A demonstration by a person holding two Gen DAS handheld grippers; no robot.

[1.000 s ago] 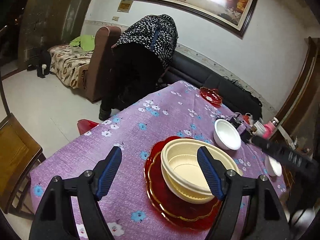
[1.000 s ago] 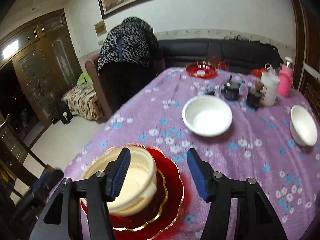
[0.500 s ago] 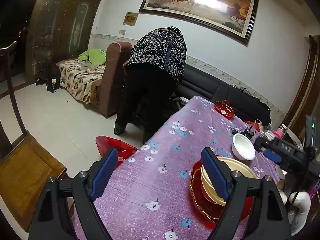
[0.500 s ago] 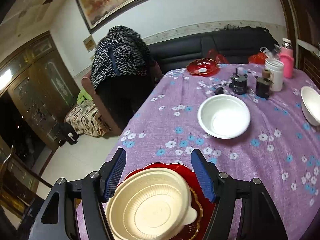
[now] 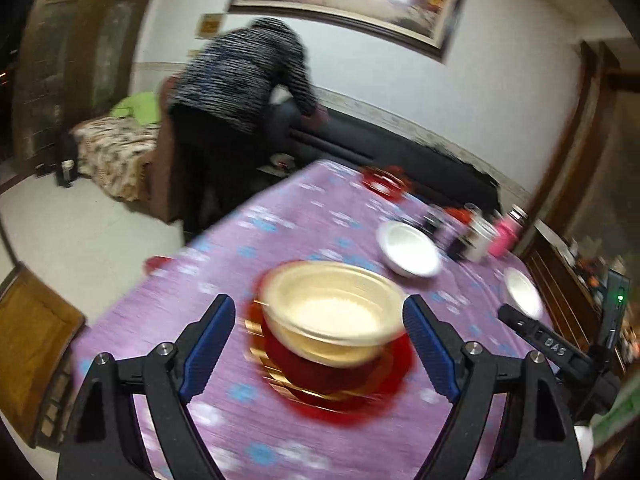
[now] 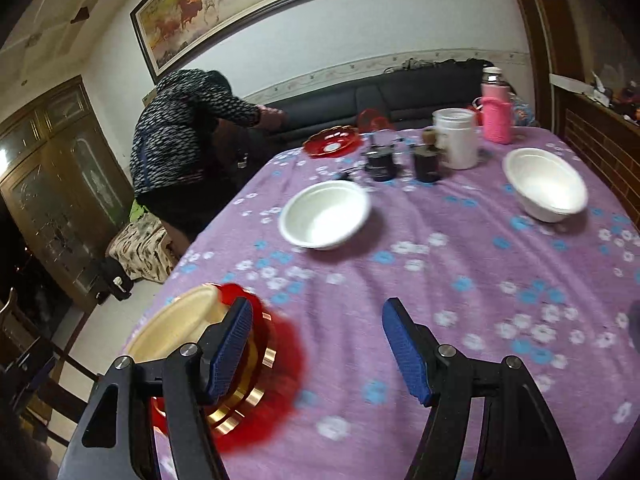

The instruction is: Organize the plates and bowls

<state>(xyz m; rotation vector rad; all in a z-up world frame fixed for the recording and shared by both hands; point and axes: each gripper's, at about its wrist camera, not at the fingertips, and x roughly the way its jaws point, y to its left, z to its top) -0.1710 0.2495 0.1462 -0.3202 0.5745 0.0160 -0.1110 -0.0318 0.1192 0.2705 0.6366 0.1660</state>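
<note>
A cream bowl [image 5: 332,312] sits on a red gold-rimmed plate [image 5: 340,384] near the table's front edge. My left gripper [image 5: 318,340] is open; the bowl shows between its blue pads [image 5: 212,332], and neither pad touches it. In the right wrist view the same cream bowl [image 6: 180,328] and red plate [image 6: 280,360] lie at lower left, partly behind the left finger. My right gripper [image 6: 320,340] is open over bare cloth. Two white bowls [image 6: 324,216] [image 6: 544,184] stand further back. A small red plate [image 6: 332,144] lies at the far edge.
Purple flowered cloth covers the table [image 6: 440,280]. A white jar [image 6: 456,140], pink bottle [image 6: 496,112] and two dark jars [image 6: 380,164] stand at the back. A person [image 6: 188,144] bends over the black sofa beyond. A wooden chair [image 5: 32,328] stands left of the table.
The left view swung back so the cream bowl sits centred between its fingers. The right view swung right, which put the bowl and plate at lower left. The person reached toward the sofa.
</note>
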